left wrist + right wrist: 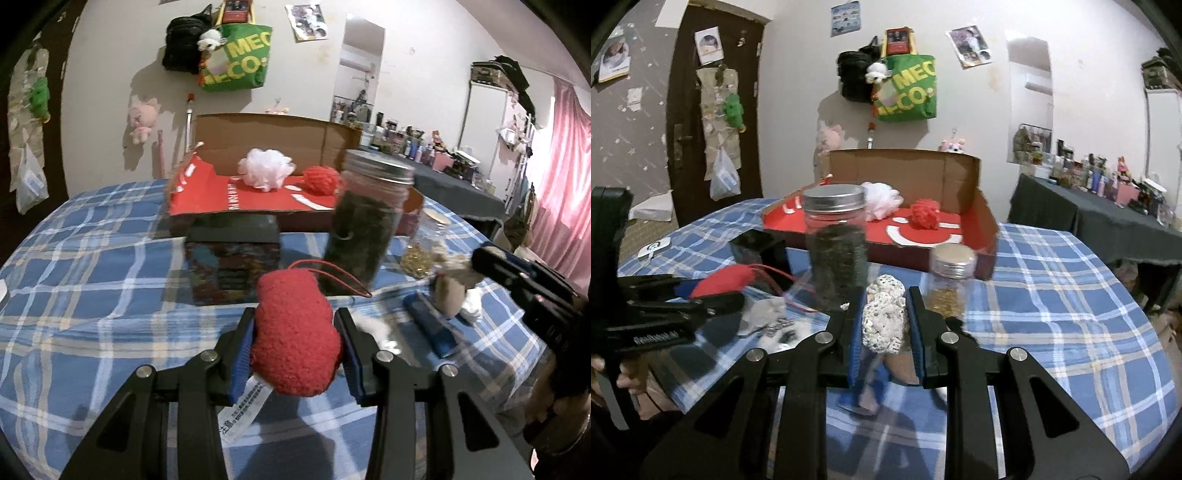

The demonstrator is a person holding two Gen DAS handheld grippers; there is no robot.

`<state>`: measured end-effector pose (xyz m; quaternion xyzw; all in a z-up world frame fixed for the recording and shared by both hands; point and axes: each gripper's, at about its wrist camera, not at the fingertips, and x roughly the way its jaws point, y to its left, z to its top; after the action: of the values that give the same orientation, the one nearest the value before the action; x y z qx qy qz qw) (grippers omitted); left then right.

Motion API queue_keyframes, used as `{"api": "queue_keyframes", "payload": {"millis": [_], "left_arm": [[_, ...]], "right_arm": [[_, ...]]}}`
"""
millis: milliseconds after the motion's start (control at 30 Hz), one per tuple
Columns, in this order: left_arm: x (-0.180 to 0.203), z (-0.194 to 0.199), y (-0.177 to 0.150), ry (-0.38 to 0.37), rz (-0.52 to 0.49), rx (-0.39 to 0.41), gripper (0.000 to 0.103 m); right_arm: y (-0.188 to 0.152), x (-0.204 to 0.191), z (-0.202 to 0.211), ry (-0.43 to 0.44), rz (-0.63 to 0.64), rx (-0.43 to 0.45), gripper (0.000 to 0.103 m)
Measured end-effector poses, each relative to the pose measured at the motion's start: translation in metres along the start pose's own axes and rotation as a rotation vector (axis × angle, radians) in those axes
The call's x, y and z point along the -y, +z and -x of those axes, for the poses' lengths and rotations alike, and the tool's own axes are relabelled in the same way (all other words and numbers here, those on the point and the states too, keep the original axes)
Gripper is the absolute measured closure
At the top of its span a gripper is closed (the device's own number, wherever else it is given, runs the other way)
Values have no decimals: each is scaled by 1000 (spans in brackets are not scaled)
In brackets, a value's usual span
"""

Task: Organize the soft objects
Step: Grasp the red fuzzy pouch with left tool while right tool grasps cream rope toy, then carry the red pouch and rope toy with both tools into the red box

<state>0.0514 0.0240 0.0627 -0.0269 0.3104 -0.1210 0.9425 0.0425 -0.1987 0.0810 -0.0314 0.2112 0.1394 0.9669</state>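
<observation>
So the left gripper point(297, 332) has its jaws partway closed on a red fuzzy plush point(295, 332), blue pads pressing into both sides, dead centre in the lower middle of the left wrist view. The plush's long axis runs away from the camera, along the fingers: the far end sticks out past the fingertips with a thin red cord point(332, 273) looping off toward the right, and the near end has a white label point(242, 410) hanging down toward the bottom of the frame. Over in the right wrist view, the right gripper point(882, 321) is squeezed nearly closed on a white knobbly soft thing point(884, 317), which sits upright-ish between the pads, long axis running up the frame, top lump poking above the fingertips. Both are held above the blue plaid cloth point(1052, 295). Further back, upper middle of the frame, there's an open cardboard box point(982, 221) with a red inside, already holding a white mesh puff point(882, 199) and a red knitted ball point(925, 216). A tall jar point(836, 236) and a small jar point(951, 280), both metal-lidded, stand between the grippers and the box.
</observation>
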Motion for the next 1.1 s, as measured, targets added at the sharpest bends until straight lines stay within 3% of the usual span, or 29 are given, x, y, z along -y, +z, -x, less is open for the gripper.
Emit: {"api": "queue_keyframes", "payload": {"millis": [400,667,1100], "left_arm": [[-54,10,-8,65,104,-47,58],[-87,7,-3,115,153,-61,58],[-116,-23,33,137,76,-83,58]], "right_arm": [[-4,40,8,-76,-71,-19,82],[-2,63,3,-80,-132,-33,82],[16,100,-31,-93,-149,-101,82]]}}
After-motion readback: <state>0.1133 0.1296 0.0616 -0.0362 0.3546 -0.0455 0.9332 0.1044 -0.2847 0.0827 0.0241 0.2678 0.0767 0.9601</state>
